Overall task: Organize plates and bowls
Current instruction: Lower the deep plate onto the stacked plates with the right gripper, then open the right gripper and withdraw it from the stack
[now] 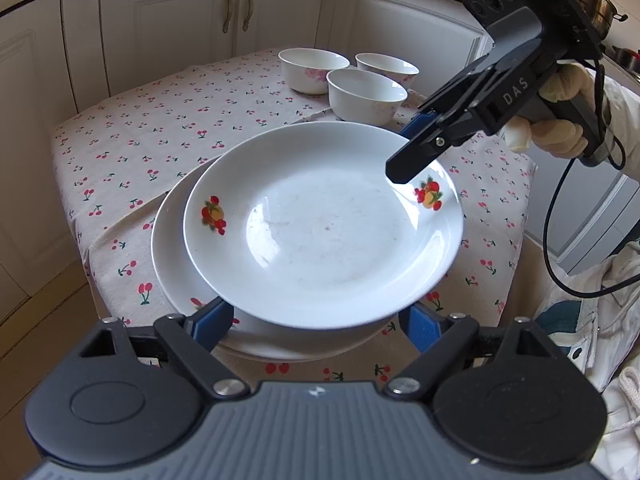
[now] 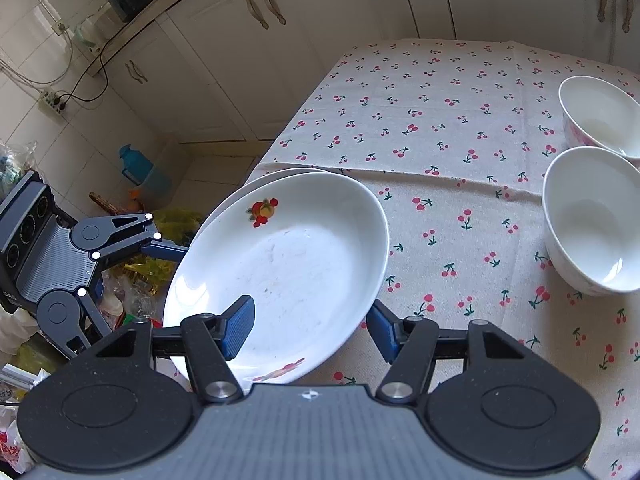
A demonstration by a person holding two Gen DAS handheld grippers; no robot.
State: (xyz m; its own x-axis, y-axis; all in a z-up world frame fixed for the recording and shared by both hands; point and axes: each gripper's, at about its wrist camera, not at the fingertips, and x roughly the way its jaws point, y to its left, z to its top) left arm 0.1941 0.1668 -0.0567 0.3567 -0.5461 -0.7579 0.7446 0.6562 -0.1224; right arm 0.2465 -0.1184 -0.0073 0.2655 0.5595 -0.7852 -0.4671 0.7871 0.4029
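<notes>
L tool (image 1: 316, 322) sits wide at the near rim of the lower plate (image 1: 172, 280), pads either side, gripping nothing I can confirm. Upper plate (image 1: 320, 232), fruit decals, hangs tilted over the lower one near the desk's front-left corner. R tool (image 2: 310, 330) straddles that upper plate's rim w/ jaws fairly wide: one blue pad inside the dish, the other under the outer edge; can't tell if it pinches. Three white bowls (image 1: 366, 94) cluster at the desk's far right. Cherry-print cloth (image 1: 160, 132) covers the desk. Cream cabinets (image 1: 168, 24) behind; bags and clutter (image 2: 132, 280) on the floor.
</notes>
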